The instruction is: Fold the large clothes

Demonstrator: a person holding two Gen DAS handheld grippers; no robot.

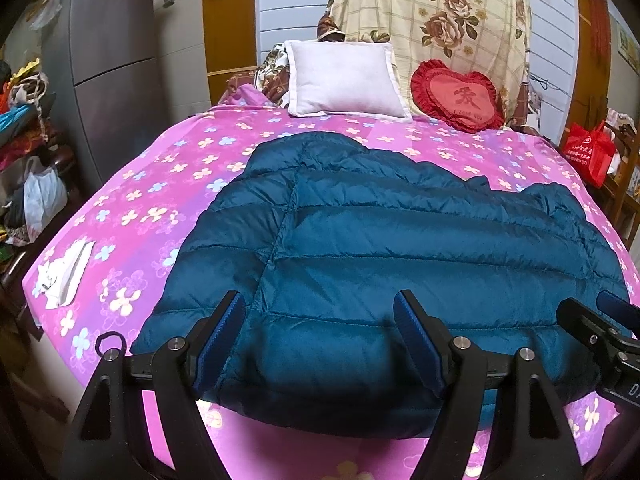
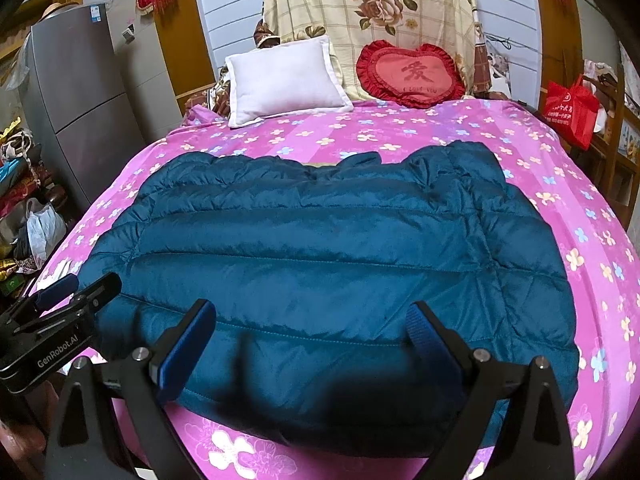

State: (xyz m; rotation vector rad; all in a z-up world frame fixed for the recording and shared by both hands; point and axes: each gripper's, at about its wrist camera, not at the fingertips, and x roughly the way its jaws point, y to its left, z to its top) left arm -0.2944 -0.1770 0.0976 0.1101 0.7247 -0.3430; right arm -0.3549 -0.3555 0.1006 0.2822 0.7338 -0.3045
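Jacket (image 1: pixel 400 248): teal quilted jacket spread flat across the centre of both views, on the pink flowered bed (image 1: pixel 132 200), laid out ready for folding.
Left gripper (image 1: pixel 320 344): fingers spread wide, lower centre of its view, poised over the near hem, pinching nothing.
Right gripper (image 2: pixel 312 344): likewise spread and empty, lower centre, beside the left one over the same hem.
Likely reason: paired to lift the hem together.
Pillows: white pillow (image 2: pixel 280 80) and red heart cushion (image 2: pixel 408 74), upper frame, well apart from the jacket.
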